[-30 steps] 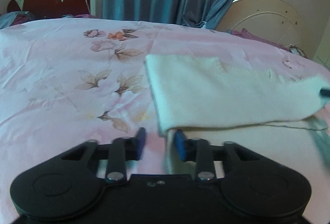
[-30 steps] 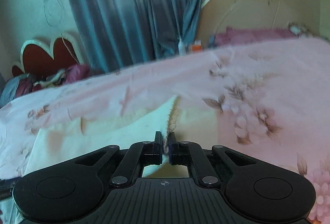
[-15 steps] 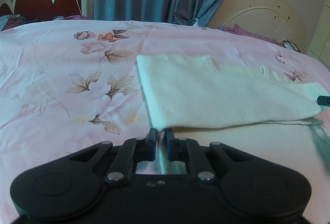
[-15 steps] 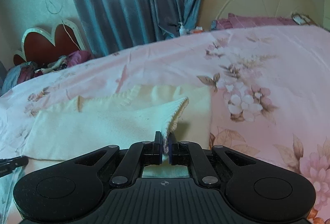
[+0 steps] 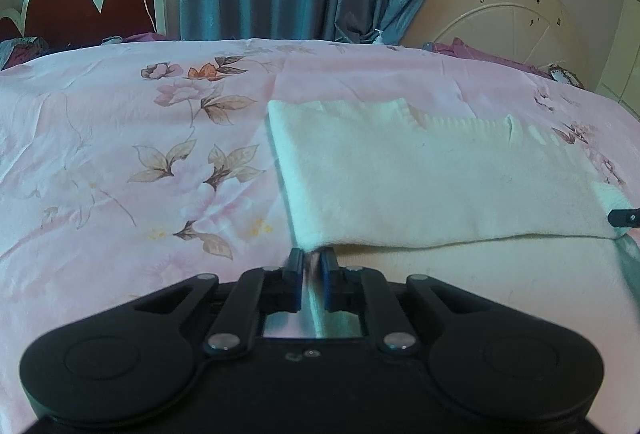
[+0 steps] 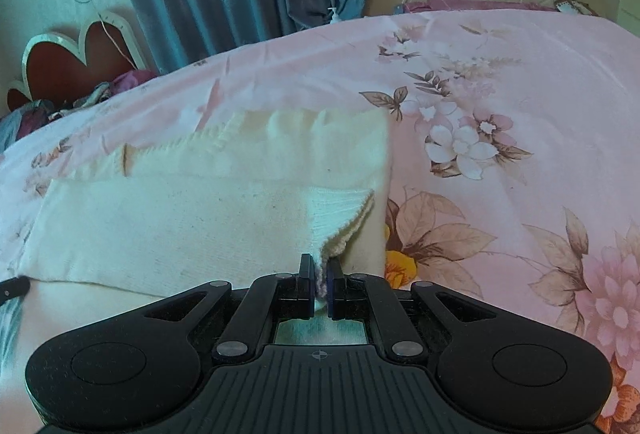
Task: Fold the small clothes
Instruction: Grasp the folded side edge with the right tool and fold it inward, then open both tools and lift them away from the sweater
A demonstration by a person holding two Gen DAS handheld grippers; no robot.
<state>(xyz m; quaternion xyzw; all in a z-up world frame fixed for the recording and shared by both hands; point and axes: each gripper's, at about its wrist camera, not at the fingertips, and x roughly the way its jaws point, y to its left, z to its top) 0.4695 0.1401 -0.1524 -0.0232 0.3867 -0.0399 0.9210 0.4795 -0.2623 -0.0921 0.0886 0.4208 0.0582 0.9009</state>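
Pinching cream knit top (image 5: pixel 420 190) at both near corners: left claw (image 5: pixel 311 266), right claw (image 6: pixel 319 276) clenched on cloth. Lift together, keep edge straight over bed (image 5: pixel 120 162).

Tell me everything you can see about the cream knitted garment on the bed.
The cream knitted garment lies on the pink floral bedsheet, partly folded: one layer is laid across another, with bare fabric showing nearer the cameras. It looks soft and fuzzy, with ribbed edging along its far side and on a cuff-like end. The left gripper is shut on the folded layer's near left corner; the right gripper is shut on the ribbed end, which sits slightly raised.
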